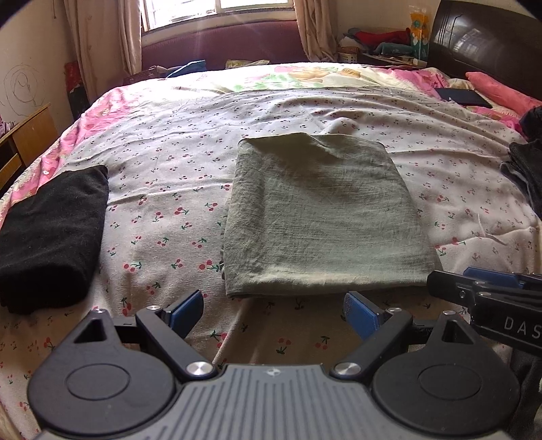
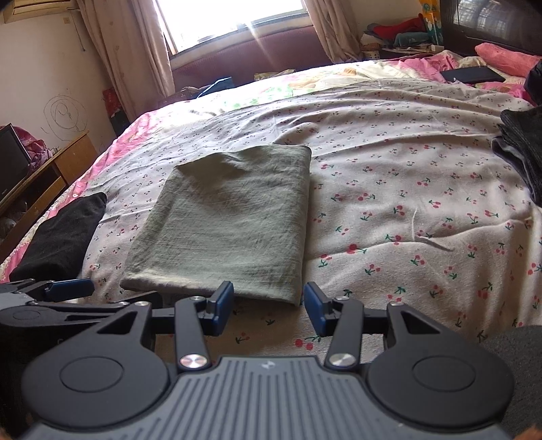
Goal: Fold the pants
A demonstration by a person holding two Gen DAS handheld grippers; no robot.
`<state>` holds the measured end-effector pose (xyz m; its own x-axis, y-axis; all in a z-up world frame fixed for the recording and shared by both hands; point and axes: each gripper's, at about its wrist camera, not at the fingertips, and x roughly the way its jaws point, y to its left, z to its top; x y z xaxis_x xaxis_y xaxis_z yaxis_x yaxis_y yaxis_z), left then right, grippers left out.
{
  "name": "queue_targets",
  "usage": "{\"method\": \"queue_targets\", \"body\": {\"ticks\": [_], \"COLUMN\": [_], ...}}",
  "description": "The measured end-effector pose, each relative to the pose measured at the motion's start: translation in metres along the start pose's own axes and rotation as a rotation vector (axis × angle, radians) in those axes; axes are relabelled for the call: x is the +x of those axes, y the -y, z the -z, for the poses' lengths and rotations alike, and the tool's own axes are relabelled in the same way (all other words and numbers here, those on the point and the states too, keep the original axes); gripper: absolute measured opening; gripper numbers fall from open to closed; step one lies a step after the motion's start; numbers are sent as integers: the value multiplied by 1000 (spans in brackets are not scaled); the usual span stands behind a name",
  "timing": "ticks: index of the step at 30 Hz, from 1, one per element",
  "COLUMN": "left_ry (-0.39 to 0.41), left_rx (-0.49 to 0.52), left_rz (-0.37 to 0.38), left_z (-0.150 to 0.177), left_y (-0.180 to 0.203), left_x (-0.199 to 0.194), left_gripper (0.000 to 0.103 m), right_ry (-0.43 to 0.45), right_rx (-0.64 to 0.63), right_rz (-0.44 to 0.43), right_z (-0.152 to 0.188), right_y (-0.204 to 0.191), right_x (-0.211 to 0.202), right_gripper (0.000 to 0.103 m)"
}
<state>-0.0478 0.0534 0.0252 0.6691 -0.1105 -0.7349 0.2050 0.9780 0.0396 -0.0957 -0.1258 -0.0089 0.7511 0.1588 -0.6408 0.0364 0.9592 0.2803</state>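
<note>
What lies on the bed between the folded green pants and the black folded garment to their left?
Only bare cherry-print sheet separates the green pants from the black garment; the left wrist view shows it best.

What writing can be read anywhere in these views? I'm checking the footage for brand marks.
"DAS", cut off by the frame edge, white letters on the right hand-held gripper body, in the left wrist view.
A small emblem on each ribbed grey housing: a logo, not letters.
The yellow packet by the headboard: print too blurred.
</note>
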Motion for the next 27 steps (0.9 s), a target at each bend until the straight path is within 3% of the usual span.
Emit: {"method": "queue_targets", "body": {"ticks": [6,12,27], "left_ry": [-3,-6,-23], "left_rx": [-71,-33,-33], "left_rz": [20,10,24], "left_z": [-1,0,0], "left_y": [-11,-3,-3], "left_x": [1,2,6], "left_gripper": [102,102,102], "right_ry": [-15,22,-36], "right_rx": [-25,-35,35], "right_rz": [-15,-28,-38], "right_z": [3,2,2], "right_y": [-5,-8,-1], "right_x": [8,-1,12], "right_gripper": [47,47,47]}}
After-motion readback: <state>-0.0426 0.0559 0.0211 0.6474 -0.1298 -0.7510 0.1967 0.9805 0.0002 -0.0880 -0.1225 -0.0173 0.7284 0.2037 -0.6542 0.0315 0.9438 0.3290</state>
